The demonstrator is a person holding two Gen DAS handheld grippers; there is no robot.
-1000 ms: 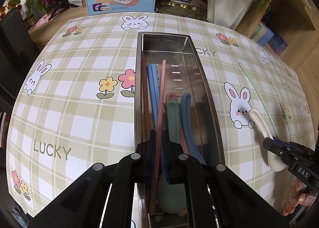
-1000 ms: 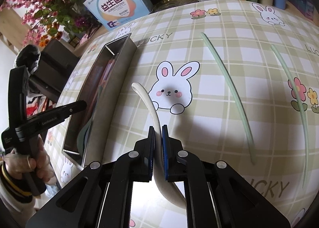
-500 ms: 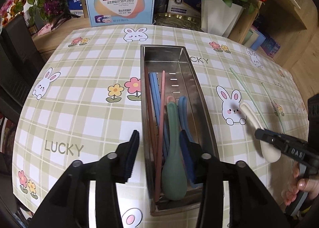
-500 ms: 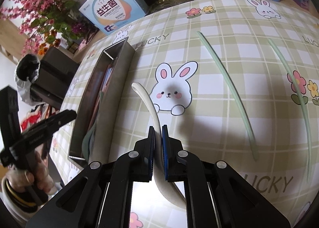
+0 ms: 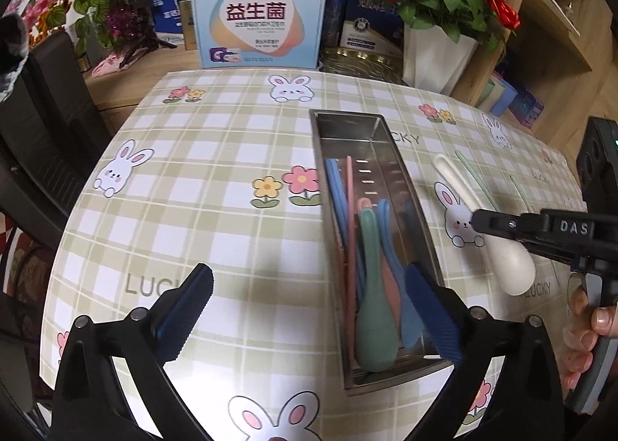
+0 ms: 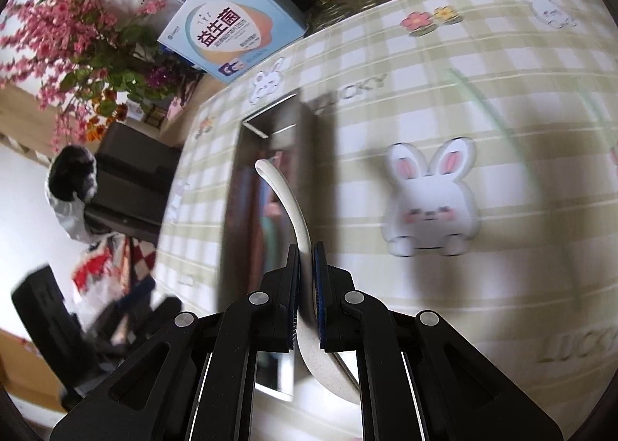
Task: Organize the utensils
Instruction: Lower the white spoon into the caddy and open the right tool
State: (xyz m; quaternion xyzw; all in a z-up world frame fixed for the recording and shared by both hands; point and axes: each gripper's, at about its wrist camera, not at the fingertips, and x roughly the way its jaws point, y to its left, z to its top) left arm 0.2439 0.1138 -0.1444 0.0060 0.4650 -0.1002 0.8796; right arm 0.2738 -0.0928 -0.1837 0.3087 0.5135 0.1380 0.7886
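A long steel tray (image 5: 419, 209) lies on the checked tablecloth and holds a green spoon (image 5: 374, 329), a pink chopstick (image 5: 350, 232), blue chopsticks and other pink and blue utensils. My left gripper (image 5: 307, 309) hangs above the tray's near end, its jaws opening wide with nothing between them. My right gripper (image 6: 306, 251) is shut on the handle of a white spoon (image 6: 287, 201), lifted above the cloth. In the left wrist view the white spoon (image 5: 506, 263) hangs just right of the tray. Two pale green chopsticks (image 5: 477, 178) lie on the cloth further right.
A blue-and-white box (image 5: 257, 20), a white pot of red roses (image 5: 436, 55) and other boxes stand behind the table's far edge. A black chair (image 5: 42, 124) is at the left. A person's fingers (image 5: 579, 325) hold the right gripper's handle.
My left gripper let go of the pink chopstick, which now lies in the tray, opened wide and pulled up and back. My right gripper lifted the white spoon and carried it towards the tray.
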